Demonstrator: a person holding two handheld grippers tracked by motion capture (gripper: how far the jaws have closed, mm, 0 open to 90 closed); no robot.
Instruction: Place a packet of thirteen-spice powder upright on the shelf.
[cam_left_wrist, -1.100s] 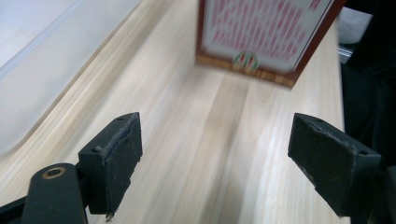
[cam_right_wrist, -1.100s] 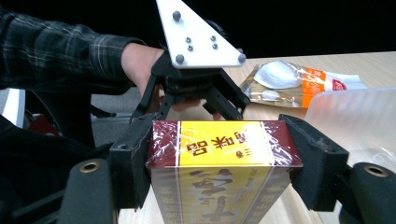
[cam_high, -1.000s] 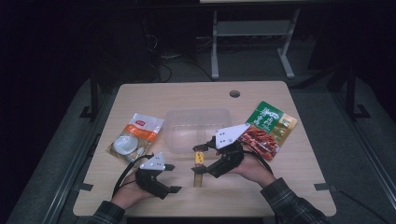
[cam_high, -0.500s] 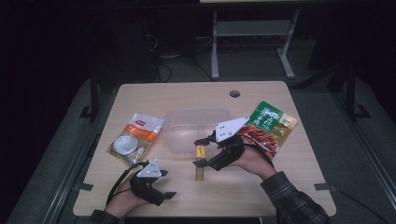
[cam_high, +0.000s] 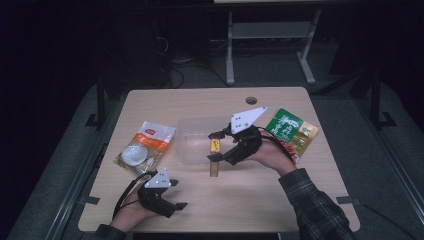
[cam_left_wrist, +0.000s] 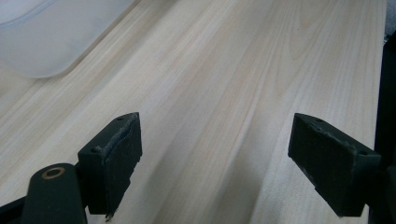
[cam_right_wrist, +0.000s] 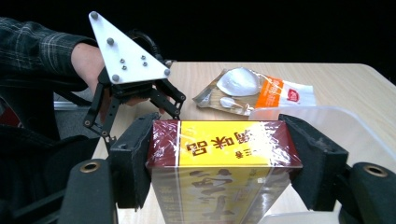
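Observation:
A yellow and maroon box (cam_right_wrist: 219, 158) wrapped in clear film stands upright between the pads of my right gripper (cam_right_wrist: 224, 154), which is shut on it. In the high view the right gripper (cam_high: 215, 146) holds the box (cam_high: 215, 167) at the near edge of a clear plastic container (cam_high: 195, 137). My left gripper (cam_high: 177, 197) rests low near the table's front left, its jaws wide apart. In the left gripper view the left gripper (cam_left_wrist: 215, 163) has only bare wood between its pads (cam_left_wrist: 116, 154).
A white and orange packet (cam_high: 145, 147) lies left of the container. A green and red packet (cam_high: 290, 132) lies right of it, behind my right hand. The container's corner (cam_left_wrist: 46, 37) shows ahead of the left gripper. A round hole (cam_high: 251, 100) sits near the table's far edge.
My right gripper has carried the box up and away from me, from the open table to the container's near edge. The left hand has hardly moved.

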